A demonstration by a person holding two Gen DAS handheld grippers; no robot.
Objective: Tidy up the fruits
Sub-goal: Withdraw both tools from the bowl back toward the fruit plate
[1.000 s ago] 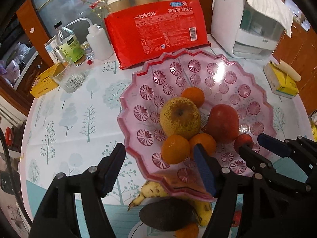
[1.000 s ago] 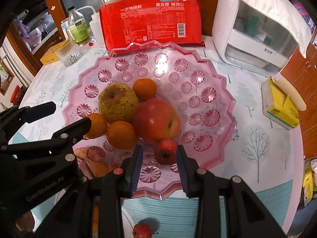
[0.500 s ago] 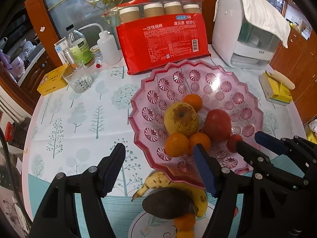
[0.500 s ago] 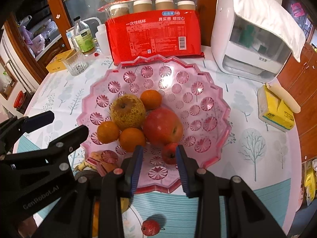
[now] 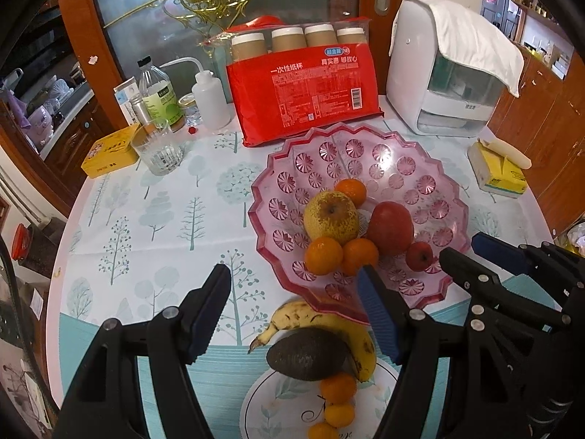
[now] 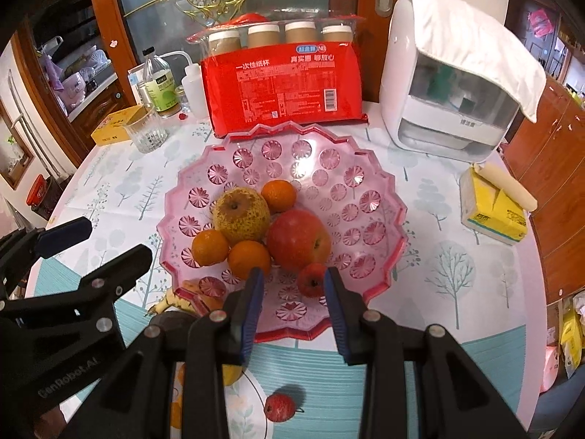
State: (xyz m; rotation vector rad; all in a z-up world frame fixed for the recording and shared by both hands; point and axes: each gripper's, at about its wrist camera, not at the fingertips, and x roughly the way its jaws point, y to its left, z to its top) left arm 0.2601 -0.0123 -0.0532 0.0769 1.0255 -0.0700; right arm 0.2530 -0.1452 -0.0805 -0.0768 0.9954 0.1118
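Am holding left hand-held gripper (image 5: 292, 311) wide open, empty, above near bench (image 5: 146, 219) edge. Am holding right hand-held gripper (image 6: 292, 305) partly open, empty, jaws framing small red apple (image 6: 311, 280).

Pink tray (image 6: 380, 190) is carrying pear (image 6: 241, 215), big apple (image 6: 298, 238), three oranges, small red apple.

Outstanding: banana (image 5: 329, 320), avocado (image 5: 307, 353), small oranges (image 5: 338, 387) lying on white plate (image 5: 270, 402); red lychee-like fruit (image 6: 279, 407) sitting loose on bench. Judging task roughly half done.
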